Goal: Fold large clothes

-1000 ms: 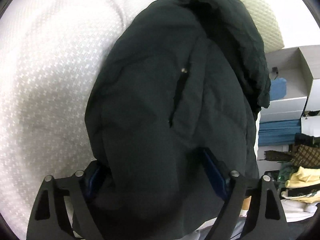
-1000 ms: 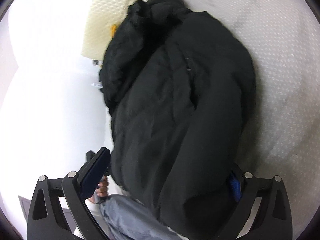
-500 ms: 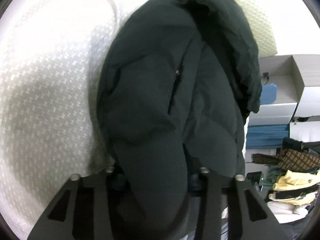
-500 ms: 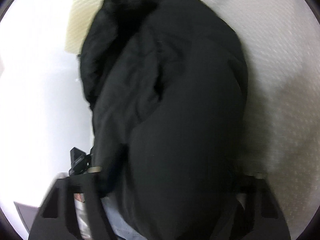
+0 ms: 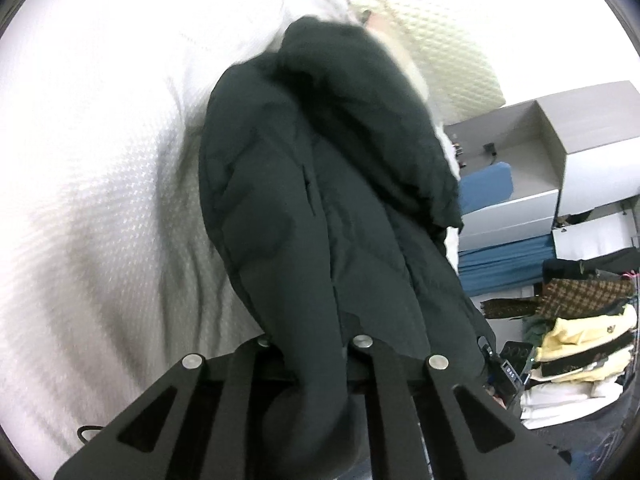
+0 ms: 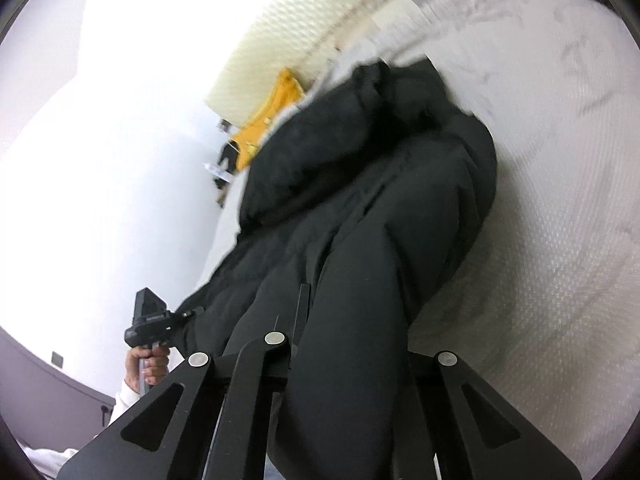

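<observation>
A large black padded jacket [image 5: 304, 208] lies lengthwise on a white textured bed [image 5: 100, 160], its hood end far from me. My left gripper [image 5: 310, 344] is shut on the jacket's near hem and lifts it off the bed. In the right wrist view the same jacket [image 6: 380, 208] hangs from my right gripper [image 6: 348, 344], which is shut on the hem too. The fabric bulges over both sets of fingers and hides the pads. The other hand-held gripper [image 6: 150, 316] shows at the left of the right wrist view.
A cream quilted headboard [image 5: 440, 44] stands beyond the jacket. A yellow garment [image 6: 268, 120] lies by the headboard. White shelves [image 5: 532, 152] with blue fabric and a pile of folded clothes [image 5: 576, 340] stand at the right of the bed.
Both grippers closed from open onto the jacket's near hem and lifted it. The cameras now sit lower and tilt up, so the jacket stretches away toward the headboard.
</observation>
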